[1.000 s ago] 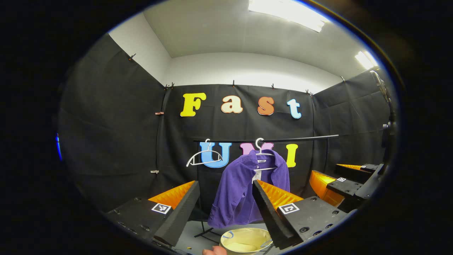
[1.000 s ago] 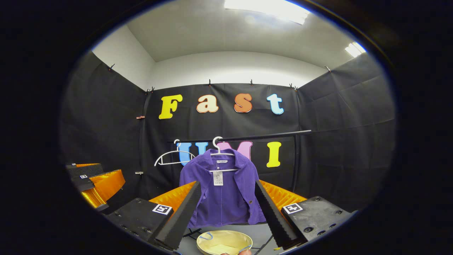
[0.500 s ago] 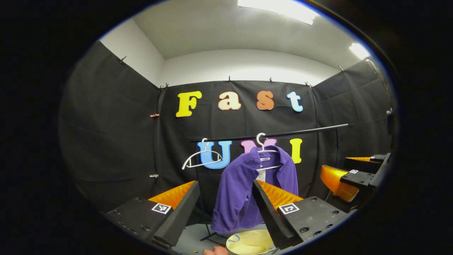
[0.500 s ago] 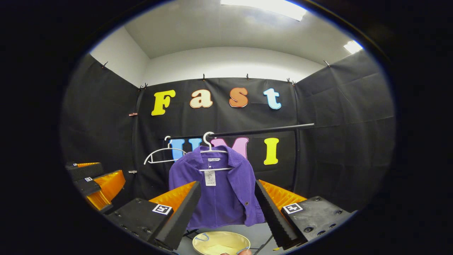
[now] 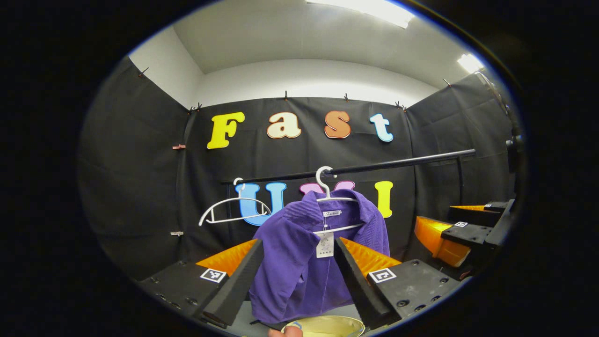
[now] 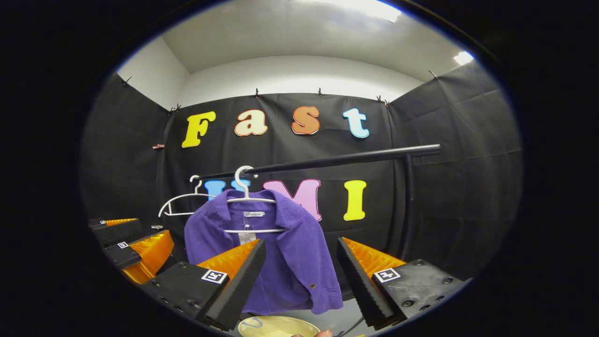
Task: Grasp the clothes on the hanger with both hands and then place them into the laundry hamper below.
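I see purple jacket [image 5: 299,262] on white hanger [image 5: 327,187], dead ahead of both | left gripper [image 5: 297,276] spread, empty | right gripper [image 6: 302,276] spread, empty, jacket left of center | hamper [image 6: 276,326] directly below | I judge both equally near.

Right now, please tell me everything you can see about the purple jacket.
The purple jacket looks like ribbed, corduroy-like fabric with a collar, a neck label and a white paper tag. It hangs open at the front on a white hanger hooked over the black rail, its sleeves drooping. A small button shows near the hem in the right gripper view. It hangs above the yellow hamper. Both grippers are open, short of it; only the hanger touches it.
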`<state>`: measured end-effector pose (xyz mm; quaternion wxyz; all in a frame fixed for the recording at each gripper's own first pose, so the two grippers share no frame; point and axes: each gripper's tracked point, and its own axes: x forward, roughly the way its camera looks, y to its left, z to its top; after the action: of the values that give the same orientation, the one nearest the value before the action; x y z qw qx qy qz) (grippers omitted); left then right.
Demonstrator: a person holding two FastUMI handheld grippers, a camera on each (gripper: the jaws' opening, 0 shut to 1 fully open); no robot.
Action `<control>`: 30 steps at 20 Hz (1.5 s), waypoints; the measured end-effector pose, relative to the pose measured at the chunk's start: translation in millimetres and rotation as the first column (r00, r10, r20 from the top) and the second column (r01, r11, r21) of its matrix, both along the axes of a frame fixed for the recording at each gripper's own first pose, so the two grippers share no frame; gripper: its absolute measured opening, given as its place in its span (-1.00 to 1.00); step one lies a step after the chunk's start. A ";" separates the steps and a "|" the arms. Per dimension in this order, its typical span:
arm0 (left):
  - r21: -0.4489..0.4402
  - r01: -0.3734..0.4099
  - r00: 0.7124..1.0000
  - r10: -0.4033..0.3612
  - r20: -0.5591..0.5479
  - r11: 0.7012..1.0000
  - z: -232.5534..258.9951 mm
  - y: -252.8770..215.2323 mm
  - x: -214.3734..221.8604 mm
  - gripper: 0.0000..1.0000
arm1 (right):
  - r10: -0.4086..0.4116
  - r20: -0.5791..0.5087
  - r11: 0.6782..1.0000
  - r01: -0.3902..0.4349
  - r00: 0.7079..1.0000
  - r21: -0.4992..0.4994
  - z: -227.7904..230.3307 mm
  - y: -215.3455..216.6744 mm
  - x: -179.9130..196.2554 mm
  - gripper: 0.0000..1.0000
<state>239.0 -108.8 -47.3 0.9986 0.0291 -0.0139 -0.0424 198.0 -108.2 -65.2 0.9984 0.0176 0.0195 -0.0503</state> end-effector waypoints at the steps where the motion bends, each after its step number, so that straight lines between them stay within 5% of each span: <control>1: -0.001 -0.003 1.000 0.003 -0.001 1.000 -4.4 -6.0 13.7 0.89 | 0.004 0.001 1.000 -0.004 1.000 -0.004 -2.9 -5.3 9.8 0.94; 9: 0.052 -0.107 0.993 0.109 -0.035 0.993 -52.9 -20.8 124.9 0.94 | 0.040 -0.022 0.999 -0.040 0.999 -0.001 -38.7 -26.0 63.9 0.96; 17: 0.064 -0.228 0.973 0.229 -0.011 0.972 -70.6 -4.7 178.7 0.99 | 0.052 -0.050 0.999 -0.052 0.997 0.006 -63.3 -22.7 97.2 0.96; 19: 0.068 -0.219 0.975 0.221 -0.021 0.973 -71.7 -3.0 179.7 0.73 | 0.058 -0.052 0.998 -0.057 0.997 0.012 -68.1 -17.5 107.0 0.96; 25: 0.016 -0.150 0.987 0.150 -0.053 0.989 -69.6 1.8 179.0 -0.82 | 0.119 -0.026 0.993 -0.118 0.993 0.028 -68.6 17.8 133.5 0.96; 30: 0.042 -0.112 0.992 0.114 -0.056 0.993 -67.0 7.2 163.9 -0.86 | 0.108 0.005 0.994 -0.108 0.994 -0.002 -76.8 41.4 166.9 0.97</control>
<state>402.8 -101.6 -114.3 0.9986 0.0482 0.0179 0.0132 364.9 -66.8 -142.0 0.9997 0.0159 0.0176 0.0038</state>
